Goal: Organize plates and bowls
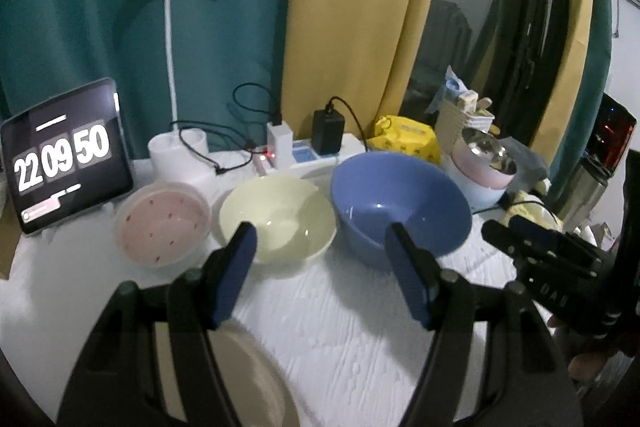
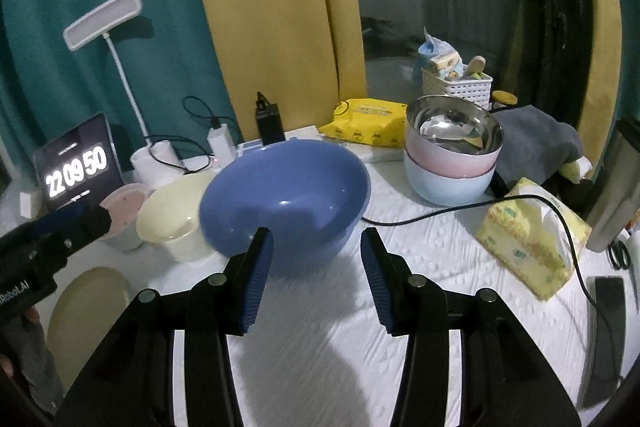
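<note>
A white-covered tabletop [image 2: 320, 367] is seen bearing a blue bowl [image 2: 288, 187], cream bowl [image 1: 276, 219] and pink bowl [image 1: 162, 223] in a row. A beige plate [image 2: 86, 307] lies nearer. The left tool [image 1: 320, 251] and right tool [image 2: 316, 255] are held open, empty.

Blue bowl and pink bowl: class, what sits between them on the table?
The cream bowl sits between the blue bowl and the pink bowl, clearest in the left wrist view.
</note>
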Demonstrator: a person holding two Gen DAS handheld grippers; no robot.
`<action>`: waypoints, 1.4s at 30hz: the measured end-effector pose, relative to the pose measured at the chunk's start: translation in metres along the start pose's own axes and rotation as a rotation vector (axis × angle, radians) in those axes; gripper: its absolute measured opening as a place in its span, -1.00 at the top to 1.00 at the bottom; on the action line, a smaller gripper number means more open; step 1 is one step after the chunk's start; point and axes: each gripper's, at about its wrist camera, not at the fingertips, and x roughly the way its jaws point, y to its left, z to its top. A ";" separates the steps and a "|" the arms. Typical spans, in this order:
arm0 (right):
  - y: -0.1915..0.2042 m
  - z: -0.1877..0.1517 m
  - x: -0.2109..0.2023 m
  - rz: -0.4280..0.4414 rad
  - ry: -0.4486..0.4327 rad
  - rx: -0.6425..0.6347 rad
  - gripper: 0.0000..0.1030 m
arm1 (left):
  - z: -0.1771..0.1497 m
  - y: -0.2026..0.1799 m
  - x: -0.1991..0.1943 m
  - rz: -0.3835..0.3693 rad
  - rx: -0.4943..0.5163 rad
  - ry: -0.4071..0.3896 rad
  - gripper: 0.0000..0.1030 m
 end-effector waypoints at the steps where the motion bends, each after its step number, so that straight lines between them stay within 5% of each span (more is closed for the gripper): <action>1: -0.001 0.001 0.004 -0.004 0.001 -0.001 0.04 | 0.001 -0.001 0.007 0.001 0.001 0.009 -0.32; 7: -0.012 0.003 0.033 -0.043 0.011 0.014 -0.16 | 0.002 -0.006 0.039 0.001 0.011 0.055 -0.32; 18: -0.024 -0.004 0.079 -0.048 0.091 0.042 -0.17 | 0.004 -0.009 0.078 0.012 -0.007 0.089 -0.32; 26: -0.031 -0.021 0.105 -0.047 0.151 0.063 -0.17 | -0.005 -0.034 0.092 0.045 0.088 0.087 -0.32; 29: -0.034 -0.024 0.109 -0.035 0.158 0.075 0.05 | -0.006 -0.040 0.092 0.055 0.109 0.071 -0.27; 34: -0.035 -0.028 0.107 -0.021 0.159 0.076 0.66 | -0.007 -0.047 0.094 0.043 0.132 0.082 0.24; 42: -0.033 -0.032 0.095 -0.004 0.140 0.082 0.73 | -0.012 -0.056 0.091 0.020 0.154 0.087 0.46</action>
